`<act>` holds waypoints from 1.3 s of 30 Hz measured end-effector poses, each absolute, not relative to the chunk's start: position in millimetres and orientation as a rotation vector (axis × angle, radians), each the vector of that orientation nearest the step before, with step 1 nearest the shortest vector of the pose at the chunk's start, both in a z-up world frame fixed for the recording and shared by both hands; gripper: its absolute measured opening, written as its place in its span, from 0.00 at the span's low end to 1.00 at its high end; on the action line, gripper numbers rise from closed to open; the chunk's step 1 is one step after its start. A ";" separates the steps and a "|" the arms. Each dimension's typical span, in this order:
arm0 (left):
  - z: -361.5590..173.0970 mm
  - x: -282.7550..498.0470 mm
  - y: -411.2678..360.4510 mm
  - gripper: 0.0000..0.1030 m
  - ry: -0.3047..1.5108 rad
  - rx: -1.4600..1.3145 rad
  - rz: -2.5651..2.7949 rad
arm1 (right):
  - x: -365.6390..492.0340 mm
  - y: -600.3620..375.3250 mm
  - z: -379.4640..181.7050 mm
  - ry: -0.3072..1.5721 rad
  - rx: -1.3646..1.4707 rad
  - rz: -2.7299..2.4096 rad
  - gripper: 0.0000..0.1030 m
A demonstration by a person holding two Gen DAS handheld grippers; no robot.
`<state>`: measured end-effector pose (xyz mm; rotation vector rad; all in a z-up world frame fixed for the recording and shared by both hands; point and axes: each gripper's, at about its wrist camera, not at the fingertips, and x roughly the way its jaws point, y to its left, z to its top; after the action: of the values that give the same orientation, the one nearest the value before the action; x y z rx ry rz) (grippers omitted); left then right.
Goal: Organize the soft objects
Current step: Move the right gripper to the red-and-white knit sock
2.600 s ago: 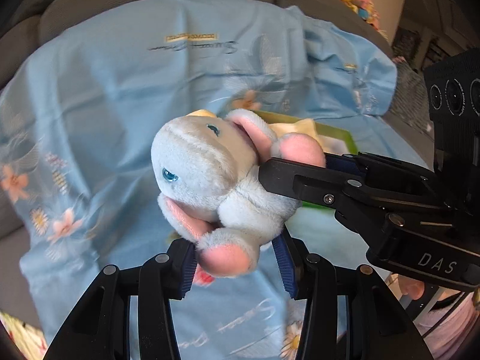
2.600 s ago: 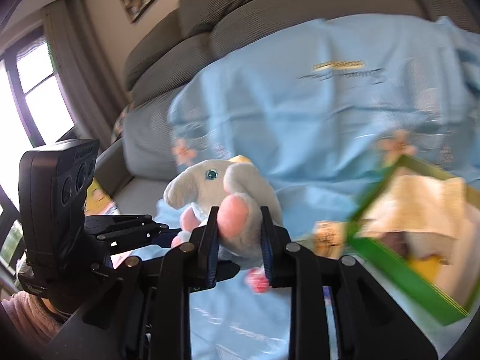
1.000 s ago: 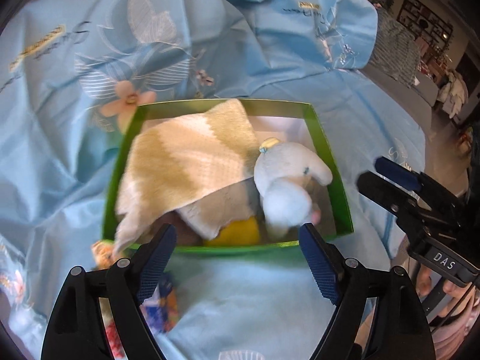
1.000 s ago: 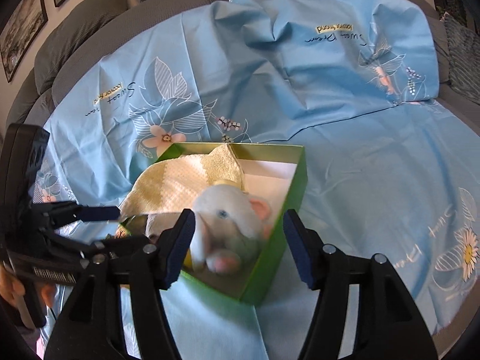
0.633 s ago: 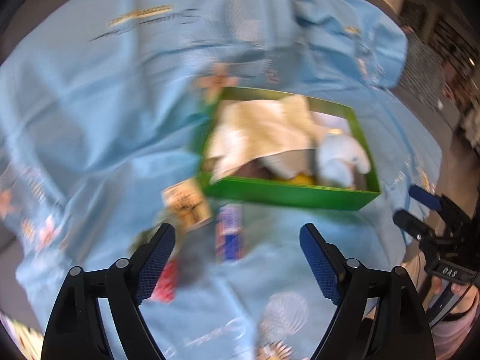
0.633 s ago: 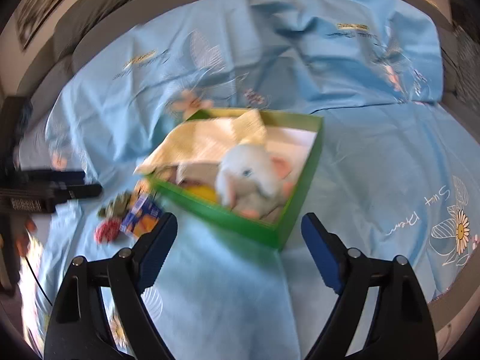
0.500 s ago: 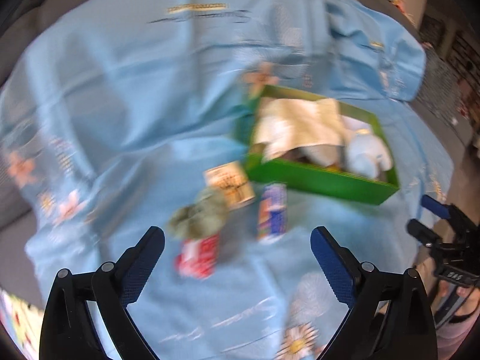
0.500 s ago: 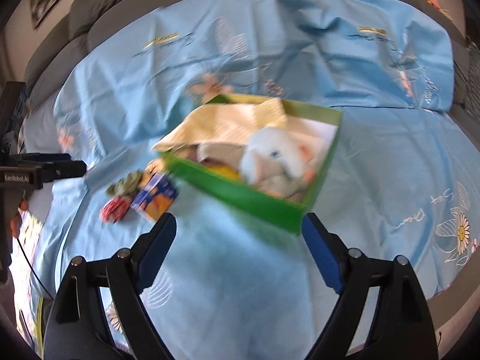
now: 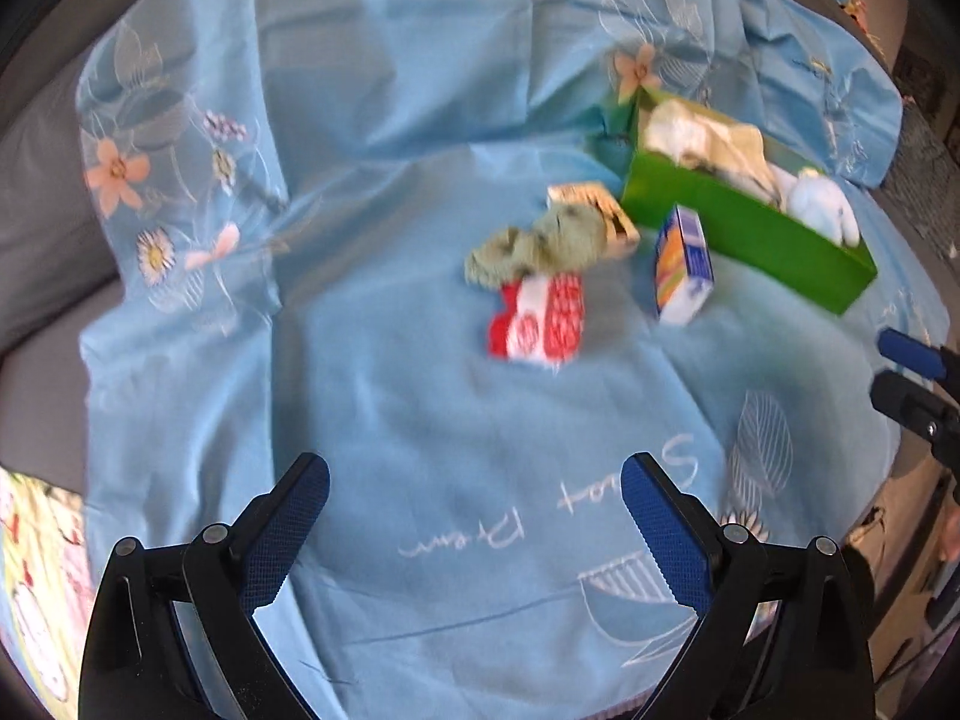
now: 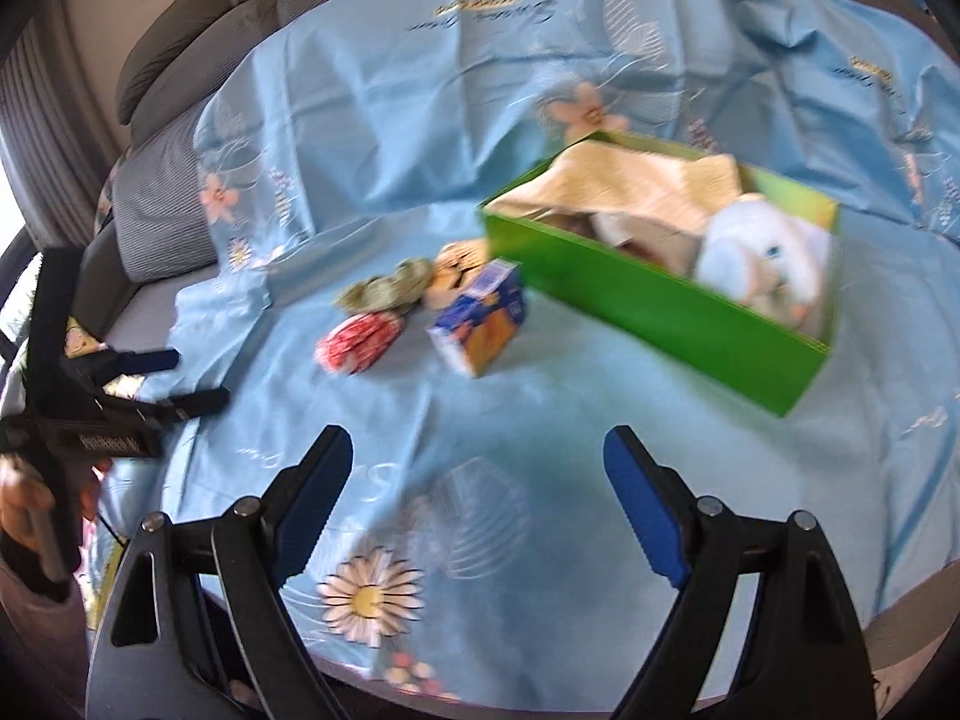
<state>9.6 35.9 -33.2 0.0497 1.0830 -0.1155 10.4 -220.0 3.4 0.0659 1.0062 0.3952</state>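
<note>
Ahead-right of my released, empty fingers (image 10: pixel 474 504), green box (image 10: pixel 654 300) already holds blue plush (image 10: pixel 762 264) and cloth (image 10: pixel 636 192); green sock (image 9: pixel 540 243) and red sock (image 9: pixel 540 318) left.

Both views are lit brightly by daylight, which seems to enter from a window (image 10: pixel 12 252) at the left edge of the right wrist view, where the glare is washed out white. Soft shadows are cast on the blue sheet (image 9: pixel 420 120) beside the small items. Motion blur is spread over the green box (image 10: pixel 660 300) and the printed lettering. Straight lines are bent by fisheye distortion, and the corners are darkened to black.
</note>
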 end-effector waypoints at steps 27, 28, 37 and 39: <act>-75.0 57.7 41.2 0.95 1.089 0.054 -0.192 | 92.6 -104.5 -61.3 1.192 0.116 0.598 0.83; -76.9 60.4 41.7 0.95 1.092 0.048 -0.194 | 96.1 -103.7 -62.8 1.196 0.119 0.600 0.83; -83.9 75.0 41.9 0.95 1.077 0.043 -0.212 | 116.2 -92.0 -75.5 1.219 0.107 0.608 0.82; -86.5 78.8 41.8 0.95 1.074 0.041 -0.216 | 118.4 -90.8 -77.7 1.223 0.108 0.613 0.82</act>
<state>78.8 41.8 -86.5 0.0407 1.0744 -0.2161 118.4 -90.8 -77.7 0.1075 1.2231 0.6128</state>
